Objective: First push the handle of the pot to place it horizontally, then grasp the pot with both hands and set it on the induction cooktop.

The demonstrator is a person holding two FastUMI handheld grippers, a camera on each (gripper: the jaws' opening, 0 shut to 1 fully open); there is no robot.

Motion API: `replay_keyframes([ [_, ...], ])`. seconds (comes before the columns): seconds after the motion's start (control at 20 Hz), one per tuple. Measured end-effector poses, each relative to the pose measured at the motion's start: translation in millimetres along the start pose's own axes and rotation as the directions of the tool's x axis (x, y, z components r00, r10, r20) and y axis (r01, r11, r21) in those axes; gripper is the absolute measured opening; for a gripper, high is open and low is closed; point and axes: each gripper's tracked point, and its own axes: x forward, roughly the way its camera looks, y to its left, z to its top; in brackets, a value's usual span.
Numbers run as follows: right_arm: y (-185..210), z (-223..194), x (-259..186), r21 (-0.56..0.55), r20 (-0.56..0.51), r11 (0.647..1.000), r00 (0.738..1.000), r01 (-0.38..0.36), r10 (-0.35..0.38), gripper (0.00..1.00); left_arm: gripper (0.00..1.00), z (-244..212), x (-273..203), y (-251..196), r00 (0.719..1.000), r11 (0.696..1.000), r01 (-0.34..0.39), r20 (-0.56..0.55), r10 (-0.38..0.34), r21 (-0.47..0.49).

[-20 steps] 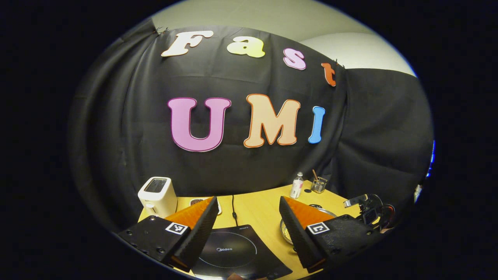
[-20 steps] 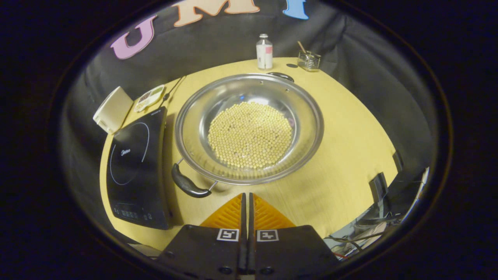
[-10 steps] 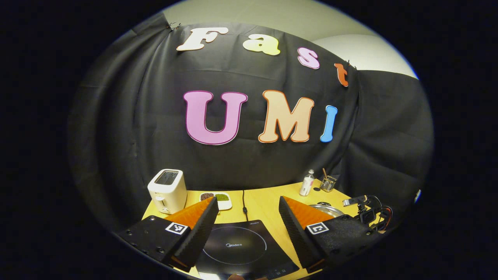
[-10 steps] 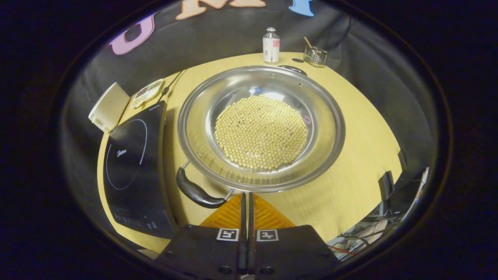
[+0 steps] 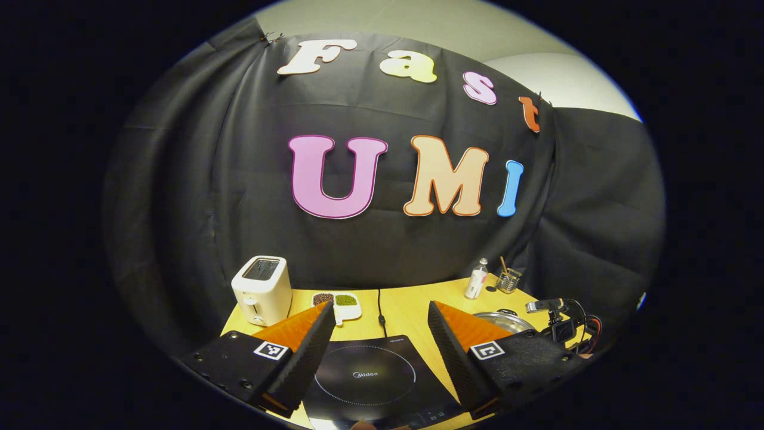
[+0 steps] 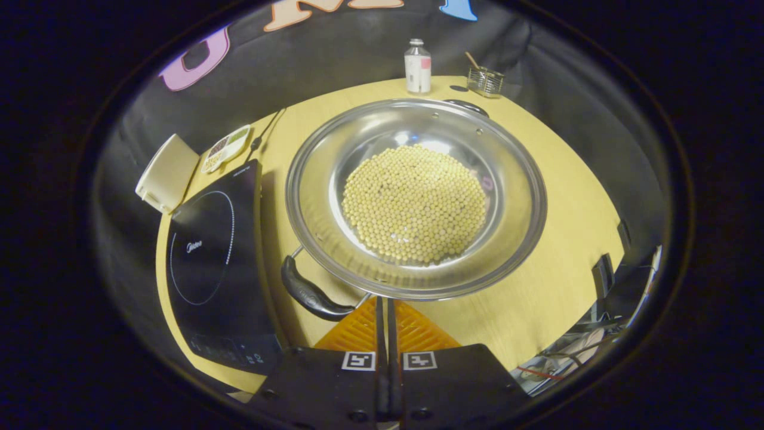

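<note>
Right hand-held gripper (image 6: 385,307) clenched on nothing, tips just beside the pot (image 6: 416,197) rim and its near handle (image 6: 313,294) — pot of beans sits on the worktop (image 6: 555,251) right beside the induction cooktop (image 6: 218,263) — left hand-held gripper (image 5: 379,331) released, above the cooktop.

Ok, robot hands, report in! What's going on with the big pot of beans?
Left gripper open above black induction cooktop. Right gripper shut, empty, by black handle of steel pot of beans. Pot beside cooktop; nothing between.
</note>
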Motion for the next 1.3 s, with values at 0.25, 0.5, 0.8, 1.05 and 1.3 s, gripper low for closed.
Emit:
replay_keyframes([
  [0.25,19.7,4.9,0.6,0.083,-0.003,0.997,1.000,-0.004,0.004,0.03,0.95,-3.0,-1.5,3.7,1.000,1.000,-0.002,-0.004,0.002,-0.002],
  [0.5,44.5,13.5,4.5,0.154,-0.006,0.988,1.000,-0.029,0.030,0.03,0.95,-3.2,-4.5,7.6,1.000,1.000,-0.004,-0.006,0.005,0.003],
  [0.8,68.3,22.8,13.4,0.190,-0.009,0.980,0.998,-0.057,0.060,0.03,0.95,-3.1,-11.7,13.0,1.000,1.000,-0.011,-0.010,0.012,0.026],
  [1.05,74.0,28.6,18.6,0.220,-0.008,0.974,0.998,-0.060,0.063,0.00,0.95,-1.4,-17.0,15.4,1.000,0.999,-0.020,-0.010,0.020,0.033],
  [1.3,80.1,32.2,13.4,0.238,0.002,0.968,0.996,-0.085,0.087,0.00,0.95,2.7,-22.5,13.4,1.000,0.998,-0.017,-0.003,0.017,0.053],
])
